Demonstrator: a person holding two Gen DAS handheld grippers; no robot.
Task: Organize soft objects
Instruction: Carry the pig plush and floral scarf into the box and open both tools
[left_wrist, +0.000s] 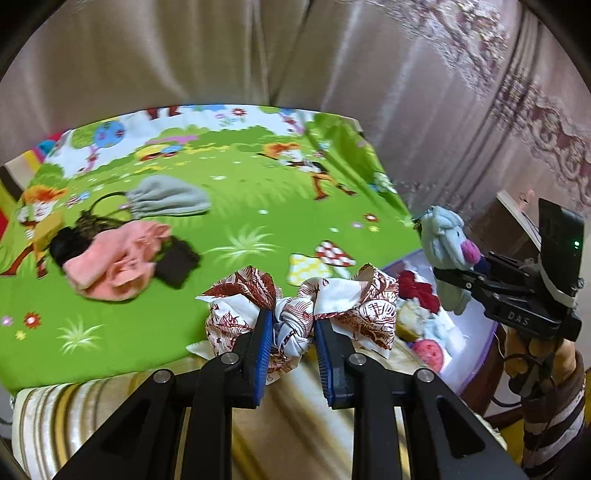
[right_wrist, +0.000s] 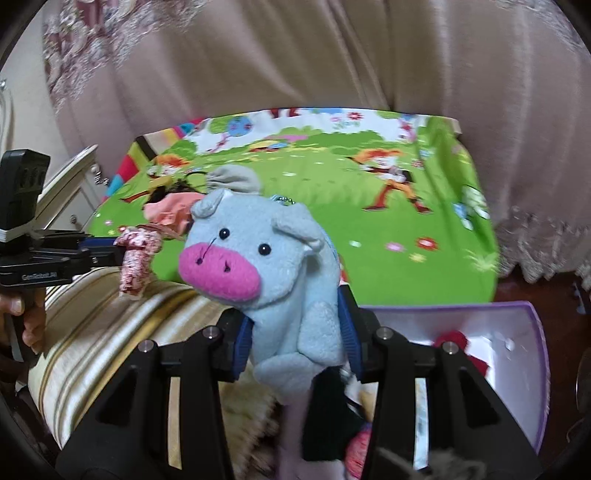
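Left gripper (left_wrist: 293, 334): clamped on scarf (left_wrist: 299, 310).
Right gripper (right_wrist: 297, 332): clamped on pig (right_wrist: 266, 266).
Box (right_wrist: 532, 369): beside mat (right_wrist: 369, 258) corner.

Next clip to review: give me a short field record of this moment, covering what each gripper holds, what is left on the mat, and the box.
left gripper: shut on red-and-white patterned bow
right gripper: shut on blue plush pig
cartoon mat: grey pouch, pink cloth, dark items beside it
purple-rimmed box: open, already holds a red item and other soft things
surface under grippers: striped cushion
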